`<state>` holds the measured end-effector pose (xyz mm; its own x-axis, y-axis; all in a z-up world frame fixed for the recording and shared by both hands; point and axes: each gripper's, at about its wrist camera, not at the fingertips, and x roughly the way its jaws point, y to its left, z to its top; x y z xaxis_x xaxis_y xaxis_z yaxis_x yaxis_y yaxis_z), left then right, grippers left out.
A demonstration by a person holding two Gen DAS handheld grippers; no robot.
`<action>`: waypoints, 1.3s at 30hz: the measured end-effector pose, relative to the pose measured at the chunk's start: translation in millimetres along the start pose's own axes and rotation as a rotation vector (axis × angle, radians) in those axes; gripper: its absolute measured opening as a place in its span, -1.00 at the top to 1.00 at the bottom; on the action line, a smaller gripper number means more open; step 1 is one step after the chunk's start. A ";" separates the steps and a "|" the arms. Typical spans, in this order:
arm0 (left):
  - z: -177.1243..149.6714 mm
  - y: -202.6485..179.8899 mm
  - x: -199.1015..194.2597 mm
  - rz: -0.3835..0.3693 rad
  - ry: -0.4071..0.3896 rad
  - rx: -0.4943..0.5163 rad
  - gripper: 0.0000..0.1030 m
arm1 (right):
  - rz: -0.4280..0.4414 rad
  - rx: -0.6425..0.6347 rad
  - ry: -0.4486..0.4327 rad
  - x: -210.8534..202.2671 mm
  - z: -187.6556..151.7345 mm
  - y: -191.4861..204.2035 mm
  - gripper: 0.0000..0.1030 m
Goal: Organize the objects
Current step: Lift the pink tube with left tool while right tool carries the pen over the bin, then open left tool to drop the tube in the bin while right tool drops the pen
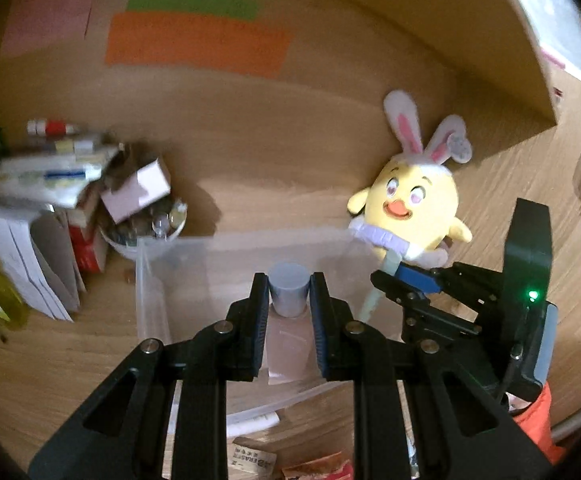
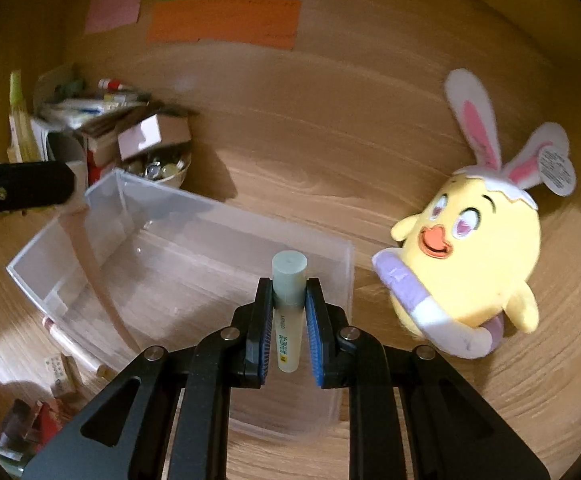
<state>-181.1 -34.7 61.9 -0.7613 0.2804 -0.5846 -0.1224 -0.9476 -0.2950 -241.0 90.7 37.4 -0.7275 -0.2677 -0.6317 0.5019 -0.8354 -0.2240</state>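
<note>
I hold a pale green tube [image 2: 287, 312] clamped in my right hand-held gripper [image 2: 288, 312] above the clear bin [image 2: 90, 200], ready to drop in. My left hand-held gripper [image 1: 289, 312] clamps a grey-capped pink bottle [image 1: 289, 296] over the same bin on the desk [image 2: 330, 160].

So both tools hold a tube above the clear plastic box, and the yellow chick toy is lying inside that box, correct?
Not quite. The right wrist view shows the yellow chick toy lying on the wooden surface beside the clear plastic box, not inside it. Both tools do hold tubes above the box.
</note>
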 end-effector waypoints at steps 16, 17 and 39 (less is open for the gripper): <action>-17.7 45.2 16.4 0.173 0.070 -0.027 0.50 | 0.096 -0.072 0.082 37.9 11.1 42.3 0.72; -18.6 46.0 15.6 0.179 0.069 -0.025 0.39 | 0.102 -0.068 0.090 39.9 11.0 42.6 0.72; -41.3 3.8 -45.8 0.303 -0.056 0.140 -0.76 | 0.210 0.021 0.047 -8.0 6.1 30.6 -0.18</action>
<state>-120.4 -44.8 56.4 -0.8099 -0.0225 -0.5862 0.0317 -0.9995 -0.0055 -222.6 64.4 40.1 -0.5856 -0.4145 -0.6966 0.6298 -0.7737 -0.0691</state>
